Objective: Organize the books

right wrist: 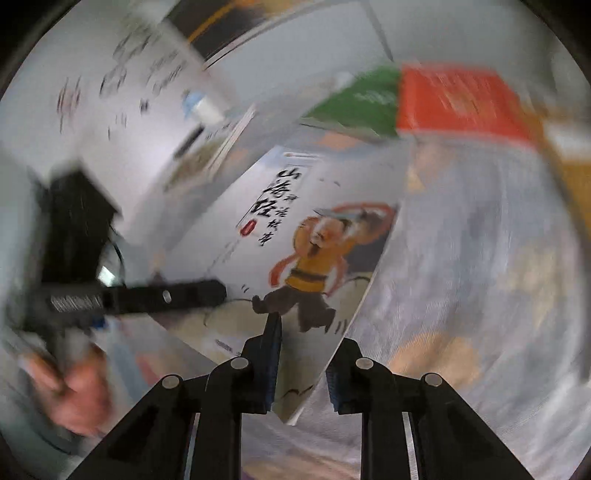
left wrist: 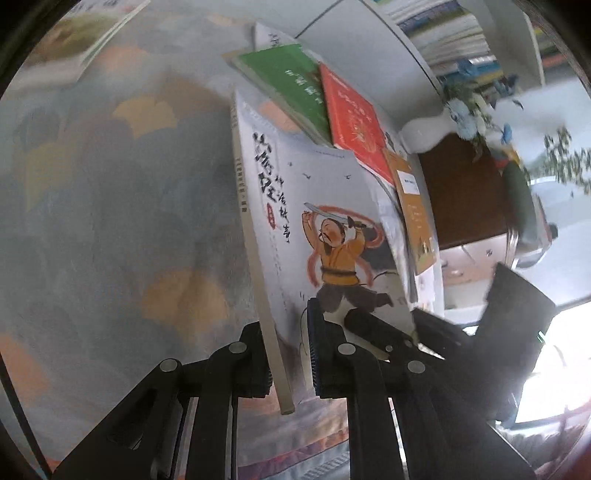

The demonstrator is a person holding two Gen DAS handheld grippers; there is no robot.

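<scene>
A white book [left wrist: 325, 206] with black calligraphy and a sword-swinging figure in an orange tunic is held up off the patterned cloth. My left gripper [left wrist: 290, 332] is shut on its lower spine edge, one pad on each cover. The right gripper [left wrist: 388, 332] reaches in from the right onto the front cover. In the blurred right wrist view the white book [right wrist: 317, 229] has its near corner between the pads of my right gripper [right wrist: 308, 354], which is shut on it. The left gripper [right wrist: 166, 295] and the hand [right wrist: 74, 387] holding it are at the left.
A green book [left wrist: 288, 81], a red book [left wrist: 354, 114] and an orange book [left wrist: 413, 210] lie overlapped behind the white one. Another book [left wrist: 81, 33] lies top left. A shelf of books [left wrist: 443, 33], a flower vase [left wrist: 465, 114] and a brown cabinet [left wrist: 461, 195] stand to the right.
</scene>
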